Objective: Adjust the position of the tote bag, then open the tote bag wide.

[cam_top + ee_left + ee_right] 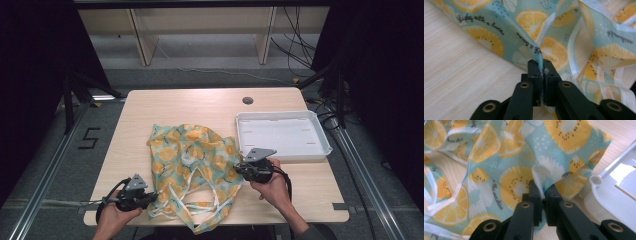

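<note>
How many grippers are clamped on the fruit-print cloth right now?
2. The left gripper pinches the crumpled teal fruit-print cloth at its near-left edge; the right gripper pinches its right edge, beside the white plastic tray.

Table (165,107): fruit-print cloth (192,155), white tray (320,145)

The work surface is a light wood-grain table (200,107) with a round cable grommet (247,100) near its far edge. Grey floor (45,150) surrounds it. Aluminium rails (47,172) run along both sides. Pale wooden shelving (200,22) stands behind, with black cables (295,45) trailing at right.
</note>
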Available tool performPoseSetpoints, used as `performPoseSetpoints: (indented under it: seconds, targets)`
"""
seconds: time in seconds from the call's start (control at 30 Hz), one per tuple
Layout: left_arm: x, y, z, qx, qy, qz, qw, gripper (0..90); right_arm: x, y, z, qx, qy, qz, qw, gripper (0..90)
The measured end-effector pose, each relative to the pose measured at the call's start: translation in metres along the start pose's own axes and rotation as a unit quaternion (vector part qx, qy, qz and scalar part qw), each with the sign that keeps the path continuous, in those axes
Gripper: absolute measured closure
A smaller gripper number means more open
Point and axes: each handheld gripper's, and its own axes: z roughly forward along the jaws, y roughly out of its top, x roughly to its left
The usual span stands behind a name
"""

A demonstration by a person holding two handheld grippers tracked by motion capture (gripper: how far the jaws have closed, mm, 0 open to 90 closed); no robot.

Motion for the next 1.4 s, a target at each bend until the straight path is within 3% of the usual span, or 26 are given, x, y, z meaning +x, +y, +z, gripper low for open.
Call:
performPoseSetpoints:
  seconds: [0.07,0.1,0.13,0.17,0.23,0.27,0.3,0.37,0.43,0.47,0.5,0.6,0.73,0.8,0.87,0.97,1.0,1.03,1.07,1.1,1.2,1.27,1.3,1.4]
  targets:
    - [-0.001,0.0,-0.002,0.0,0.01,0.006,0.9999,77.8,-0.002,-0.001,-0.003,0.0,0.009,0.021,0.9997,74.8]
    - [-0.001,0.0,-0.003,0.0,0.015,0.004,0.9999,75.4,-0.002,-0.002,-0.007,-0.007,0.001,0.032,0.9995,69.2]
    - [-0.001,0.0,-0.003,0.0,0.015,0.004,0.9999,71.5,-0.002,-0.002,-0.007,-0.007,0.001,0.032,0.9995,69.2]
    - [-0.001,-0.001,-0.006,-0.003,0.027,-0.007,0.9996,71.5,-0.002,-0.001,-0.012,-0.014,-0.005,0.034,0.9993,63.9]
    - [-0.004,-0.001,-0.015,-0.006,0.064,-0.006,0.9979,53.6,0.004,0.0,-0.028,-0.05,-0.007,0.039,0.9979,46.1]
    - [-0.006,-0.001,-0.018,-0.018,0.082,-0.007,0.9964,50.1,0.006,0.001,-0.032,-0.055,-0.009,0.041,0.9976,43.8]
    - [-0.006,-0.001,-0.018,-0.018,0.082,-0.007,0.9964,47.5,0.009,0.001,-0.035,-0.062,-0.008,0.045,0.997,42.3]
    - [-0.012,0.0,-0.028,-0.035,0.104,-0.005,0.9939,43.1,0.014,0.0,-0.039,-0.07,0.016,0.048,0.9963,39.8]
    - [-0.018,0.001,-0.03,-0.039,0.108,0.003,0.9934,42.8,0.023,-0.001,-0.039,-0.064,0.053,0.069,0.9941,38.0]
    - [-0.021,0.001,-0.029,-0.044,0.11,0.002,0.9929,42.1,0.025,-0.001,-0.038,-0.063,0.058,0.053,0.9949,37.7]
    - [-0.022,0.001,-0.031,-0.034,0.106,0.014,0.9937,40.8,0.029,-0.001,-0.037,-0.063,0.068,0.045,0.9947,37.6]
    - [-0.028,0.001,-0.029,-0.032,0.097,0.016,0.9946,40.5,0.042,0.0,-0.032,-0.053,0.091,0.04,0.9936,37.1]
    - [-0.035,0.001,-0.03,-0.036,0.088,0.021,0.9953,40.7,0.052,0.001,-0.026,-0.037,0.114,0.002,0.9928,36.2]
    - [-0.038,0.001,-0.03,-0.034,0.088,0.023,0.9952,40.5,0.058,0.001,-0.023,-0.028,0.114,0.001,0.9931,35.1]
    - [-0.041,0.001,-0.03,-0.034,0.081,0.023,0.9958,40.0,0.063,0.0,-0.018,-0.02,0.122,-0.015,0.9923,34.7]
    - [-0.046,0.001,-0.03,-0.04,0.053,0.014,0.9977,40.1,0.069,-0.001,-0.014,-0.004,0.133,-0.023,0.9908,34.7]
    - [-0.048,0.001,-0.029,-0.046,0.044,0.0,0.9979,40.4,0.071,-0.002,-0.014,0.005,0.132,-0.015,0.9911,34.7]
    - [-0.048,0.002,-0.03,-0.037,0.033,0.013,0.9987,40.4,0.072,-0.002,-0.012,-0.001,0.129,-0.018,0.9915,34.6]
    - [-0.051,0.002,-0.03,-0.044,0.029,0.004,0.9986,40.5,0.072,-0.003,-0.012,0.006,0.132,-0.015,0.9911,34.7]
    - [-0.05,0.002,-0.031,-0.035,0.023,0.012,0.9991,40.4,0.071,-0.003,-0.01,0.003,0.134,-0.019,0.9908,34.6]
    - [-0.053,0.003,-0.029,-0.053,0.004,-0.011,0.9985,40.5,0.07,-0.004,-0.009,0.006,0.128,-0.011,0.9917,34.7]
    - [-0.053,0.004,-0.028,-0.038,-0.004,-0.006,0.9993,40.4,0.068,-0.004,-0.01,0.008,0.128,-0.011,0.9917,34.7]
    - [-0.054,0.004,-0.026,-0.037,-0.008,-0.022,0.999,40.2,0.068,-0.004,-0.009,0.003,0.125,-0.011,0.9921,34.7]
    - [-0.055,0.005,-0.022,-0.037,-0.015,-0.034,0.9986,39.0,0.067,-0.004,-0.01,0.006,0.129,-0.008,0.9916,34.8]
